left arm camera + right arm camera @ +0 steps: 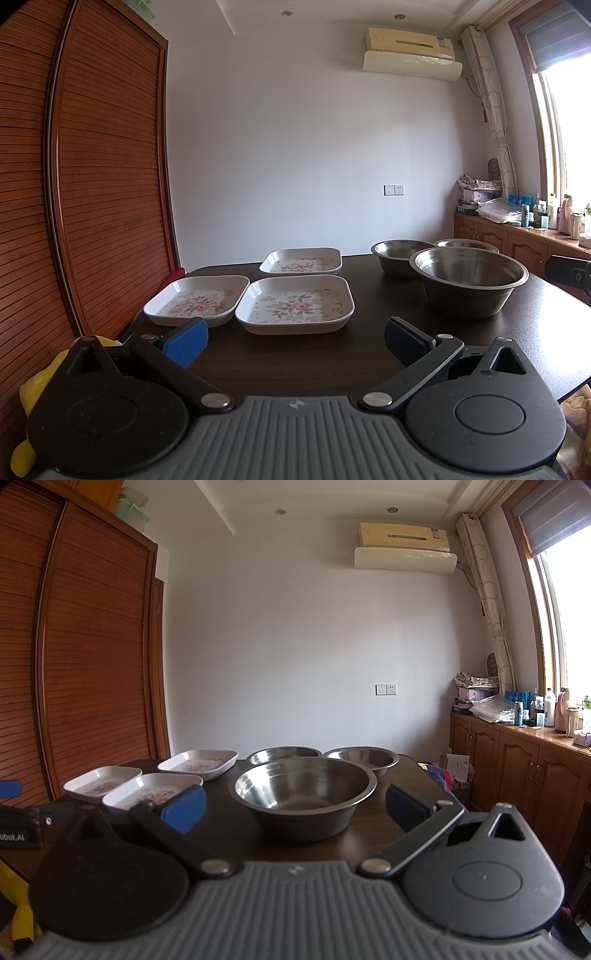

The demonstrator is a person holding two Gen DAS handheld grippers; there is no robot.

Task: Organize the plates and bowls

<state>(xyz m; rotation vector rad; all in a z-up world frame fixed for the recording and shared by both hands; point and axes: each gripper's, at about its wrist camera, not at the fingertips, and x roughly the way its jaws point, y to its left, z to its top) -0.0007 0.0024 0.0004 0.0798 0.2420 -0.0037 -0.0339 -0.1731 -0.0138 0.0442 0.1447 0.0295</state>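
Three square white plates with flower prints lie on the dark table (303,354): a near middle plate (295,304), a near left plate (197,300) and a far plate (301,261). Three steel bowls stand to the right: a large near bowl (469,280) and two behind it (400,256) (466,245). My left gripper (295,341) is open and empty, just short of the near middle plate. My right gripper (295,810) is open and empty, its fingers on either side of the near bowl (303,794) in view. The plates show at its left (151,792).
A slatted wooden wardrobe (92,184) stands close along the table's left side. A low wooden cabinet (517,760) with bottles and bags runs under the window at the right. A yellow object (33,391) lies at the near left. The left gripper shows at the left edge of the right wrist view (18,812).
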